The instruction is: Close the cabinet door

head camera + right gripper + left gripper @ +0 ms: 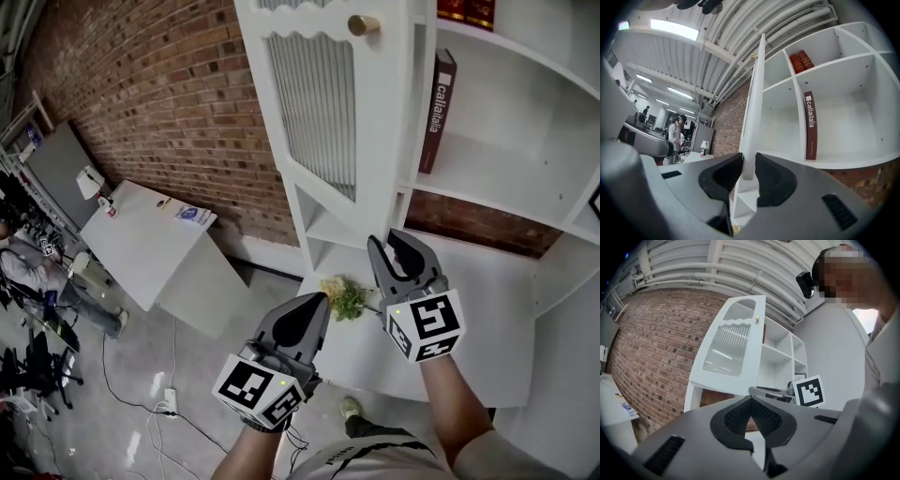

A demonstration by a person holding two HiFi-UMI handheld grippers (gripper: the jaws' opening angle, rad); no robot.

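The right claw [747, 157] is clamped on the thin bottom edge of the white cabinet door [753, 108]. One black pad sits on each side of the edge. The left claw [751, 399] is pinched together with nothing in it. It hangs just beside the right one, a bit lower and nearer the person.

The door sticks out from the cabinet [506, 178], wide open. Its gold knob [363, 25] is high up. So the job looks like it has only begun. The grip is made, but the swing is still to come. The door must go round until it lies flat over the shelves.

I think the way is free. The brown book [438, 108] stands up straight, back inside its shelf. Two red books [466, 9] sit higher, also inside. A small green bunch [345, 300] lies on the white ledge [487, 281] under the claws, below the door, so it should be missed. The brick wall [169, 94] and a grey table [150, 239] are well apart.
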